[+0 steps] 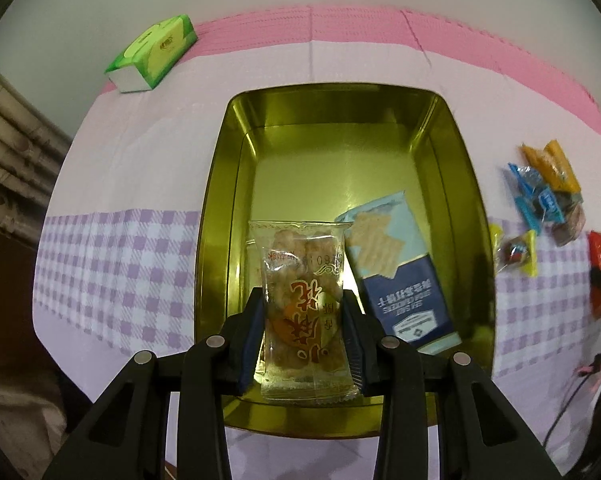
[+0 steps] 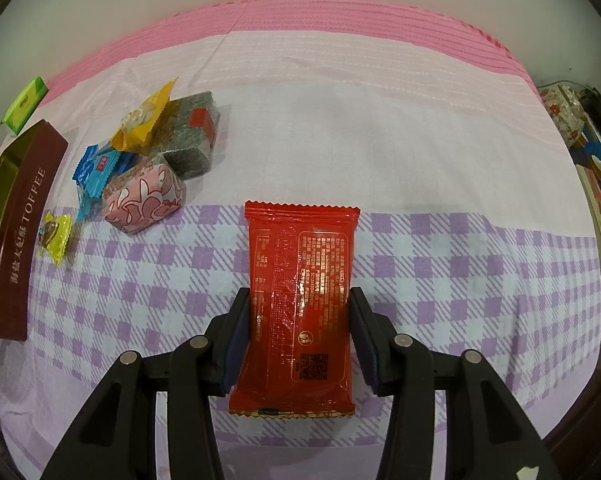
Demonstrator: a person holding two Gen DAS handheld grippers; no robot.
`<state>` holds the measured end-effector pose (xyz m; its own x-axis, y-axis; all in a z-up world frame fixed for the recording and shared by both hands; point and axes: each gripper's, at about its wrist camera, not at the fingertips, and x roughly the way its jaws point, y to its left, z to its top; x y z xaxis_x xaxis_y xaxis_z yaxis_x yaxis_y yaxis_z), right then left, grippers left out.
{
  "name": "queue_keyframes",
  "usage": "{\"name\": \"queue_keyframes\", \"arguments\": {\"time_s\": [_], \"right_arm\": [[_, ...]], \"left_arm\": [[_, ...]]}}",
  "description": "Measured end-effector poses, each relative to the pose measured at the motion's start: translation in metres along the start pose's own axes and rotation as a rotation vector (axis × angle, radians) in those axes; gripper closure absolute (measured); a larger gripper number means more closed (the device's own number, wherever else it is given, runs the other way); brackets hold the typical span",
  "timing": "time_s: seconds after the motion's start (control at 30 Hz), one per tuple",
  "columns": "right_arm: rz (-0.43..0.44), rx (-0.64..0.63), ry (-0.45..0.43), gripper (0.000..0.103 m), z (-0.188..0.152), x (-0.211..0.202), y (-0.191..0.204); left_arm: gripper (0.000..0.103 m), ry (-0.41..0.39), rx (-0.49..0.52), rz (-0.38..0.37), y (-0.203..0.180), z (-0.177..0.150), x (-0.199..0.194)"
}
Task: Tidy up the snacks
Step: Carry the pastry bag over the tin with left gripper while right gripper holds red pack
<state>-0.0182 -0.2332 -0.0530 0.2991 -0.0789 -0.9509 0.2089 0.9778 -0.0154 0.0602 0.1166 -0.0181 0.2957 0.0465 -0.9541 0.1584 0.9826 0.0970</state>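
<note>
Plainly, writing: the brown side of the tin reads "TOFFEE" beside a row of Chinese characters; the blue cracker pack bears small white print too blurred to read.
Left tongs: pointing steeply down over the tin's gold inside, pinching a clear snack packet with red characters between both pads.
Cracker pack: lying in the tin, just right of the left tongs.
Right tongs: pointing steeply down at the worktop; whether the pads press the glossy red packet between them I cannot tell.
Red packet: flat, crimped ends, a square code near the tongs.
Loose sweets: far left of the right tongs, beside the tin.
Cloth: pink stripes, lilac checks.
Tissue pack: green, far left, beyond the left tongs.
</note>
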Motion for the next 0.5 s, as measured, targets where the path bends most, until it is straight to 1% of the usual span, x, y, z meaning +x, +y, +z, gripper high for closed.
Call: {"name": "queue_keyframes", "arguments": {"time_s": [0.17,0.37,0.5], "right_arm": [[-0.001,0.006,0.007,0.057,0.001,0.0,0.0],[0.002,0.012,0.011,0.057,0.002,0.001,0.0],[-0.005,0.023,0.007,0.058,0.002,0.001,0.001]], "left_arm": [[0.065,-0.003,0.011,0.024,0.004,-0.003,0.007],[0.065,0.006,-0.002,0.006,0.009,-0.007,0.013],[0.065,-0.011,-0.012,-0.002,0.011,-0.008,0.013]]}}
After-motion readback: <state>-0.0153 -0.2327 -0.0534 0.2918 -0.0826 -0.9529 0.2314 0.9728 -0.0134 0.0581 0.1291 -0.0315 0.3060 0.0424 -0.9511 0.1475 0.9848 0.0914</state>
